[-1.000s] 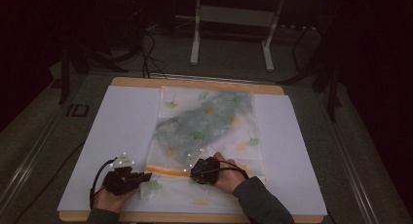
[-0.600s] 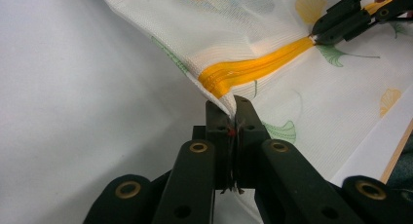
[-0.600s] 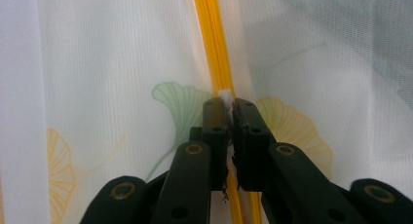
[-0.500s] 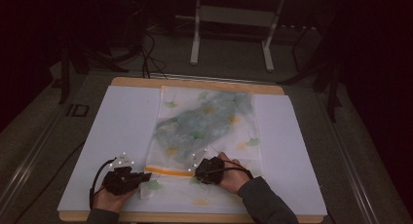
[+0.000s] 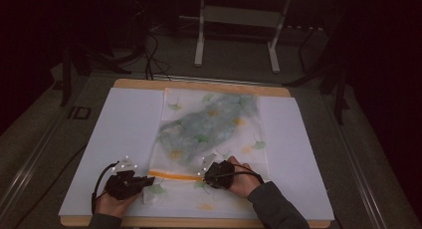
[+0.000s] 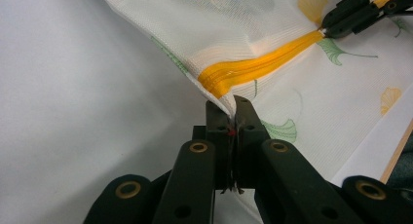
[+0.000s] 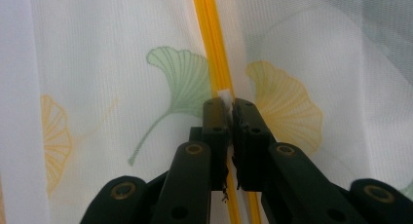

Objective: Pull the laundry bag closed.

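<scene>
White mesh laundry bag point(image 5: 206, 139) with ginkgo-leaf print lies flat along the middle of the surface point(image 5: 124, 119), running from the far edge almost to the near edge. Something grey-green shows inside it, in the far half. Orange zipper point(image 5: 174, 175) runs crosswise near the bag's near end.

Left gripper point(image 5: 148, 180) sits by the near-left corner of the bag, jaws closed tight on the fabric corner just at the left end of the zipper; left gripper view shows the mesh point(image 6: 234, 39) pinched between the jaw tips and lifted a bit off the surface, zipper point(image 6: 258, 68) stretching away toward the other gripper point(image 6: 325, 30).

Right gripper point(image 5: 205, 175) is at the zipper farther right, about mid-width of the bag. Right gripper view: jaws nearly together, pinching a small white tab point(image 7: 225, 96) right on the orange zipper point(image 7: 209, 39), likely the pull, can't tell for sure. Green leaf print point(image 7: 178, 73) left of the zipper, yellow one right.

Both hands rest near the near edge of the surface, the right one on the bag.
</scene>
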A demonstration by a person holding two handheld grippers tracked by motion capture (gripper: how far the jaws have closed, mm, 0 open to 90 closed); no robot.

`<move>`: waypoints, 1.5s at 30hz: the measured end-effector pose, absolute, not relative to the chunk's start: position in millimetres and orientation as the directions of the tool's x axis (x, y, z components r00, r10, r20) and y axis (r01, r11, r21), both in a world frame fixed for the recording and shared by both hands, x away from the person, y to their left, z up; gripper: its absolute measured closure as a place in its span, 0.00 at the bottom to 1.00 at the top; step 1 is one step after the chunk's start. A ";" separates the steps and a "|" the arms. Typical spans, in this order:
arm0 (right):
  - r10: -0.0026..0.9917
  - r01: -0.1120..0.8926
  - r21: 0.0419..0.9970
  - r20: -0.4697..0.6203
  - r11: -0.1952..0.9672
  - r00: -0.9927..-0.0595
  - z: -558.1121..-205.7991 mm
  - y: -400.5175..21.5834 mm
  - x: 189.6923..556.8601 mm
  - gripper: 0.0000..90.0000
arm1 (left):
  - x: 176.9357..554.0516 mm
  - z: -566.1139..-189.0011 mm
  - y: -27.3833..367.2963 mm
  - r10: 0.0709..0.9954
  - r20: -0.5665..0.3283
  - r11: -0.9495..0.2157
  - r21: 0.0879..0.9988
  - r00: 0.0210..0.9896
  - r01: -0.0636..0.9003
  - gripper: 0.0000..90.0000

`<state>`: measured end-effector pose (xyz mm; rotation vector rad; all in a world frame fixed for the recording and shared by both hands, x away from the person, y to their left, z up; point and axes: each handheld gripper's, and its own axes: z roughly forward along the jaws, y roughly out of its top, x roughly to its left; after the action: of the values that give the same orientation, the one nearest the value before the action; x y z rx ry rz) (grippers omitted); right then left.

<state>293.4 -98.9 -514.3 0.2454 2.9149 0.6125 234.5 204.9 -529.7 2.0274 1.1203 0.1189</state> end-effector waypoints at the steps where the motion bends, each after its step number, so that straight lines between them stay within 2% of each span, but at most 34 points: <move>1: 0.190 0.128 0.410 -0.115 0.903 -0.975 -514.3 -98.9 293.4 0.94 | 234.4 -529.7 204.8 0.748 -0.278 -0.288 0.682 0.603 0.672 0.98; 45: 0.260 0.195 0.392 -0.118 0.899 -0.958 -512.8 -147.2 293.7 0.95 | 234.2 -531.1 203.8 0.749 -0.274 -0.293 0.679 0.603 0.673 0.98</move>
<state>293.7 -147.2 -512.8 0.3496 2.8964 0.5726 234.2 203.8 -531.1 2.0335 1.1228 0.1220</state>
